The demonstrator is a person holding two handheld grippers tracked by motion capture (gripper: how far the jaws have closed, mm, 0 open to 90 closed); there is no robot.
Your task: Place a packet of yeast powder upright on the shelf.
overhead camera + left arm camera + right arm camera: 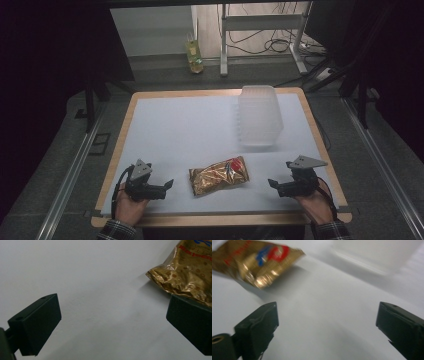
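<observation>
The worktop (165, 125) under my hands is wide and covered in a pale, smooth sheet with a wooden edge; beyond it are a dark floor, a metal frame with loose cables, and a yellow-green bottle (194, 55) standing on the floor. At the far right of the sheet stands a translucent plastic container (259, 115), well apart from everything else. Near the front edge, between my two hands, lies the gold foil snack bag (219, 175), flat and crinkled. My left gripper (169, 185) rests just beside its left end, jaws apart and empty; my right gripper (272, 183) sits near its right end, jaws also wide and empty. I judge the risk is in the bag: on this slick sheet the slippery foil could skate away from a one-sided nudge, or a hard pinch could crush its contents.
</observation>
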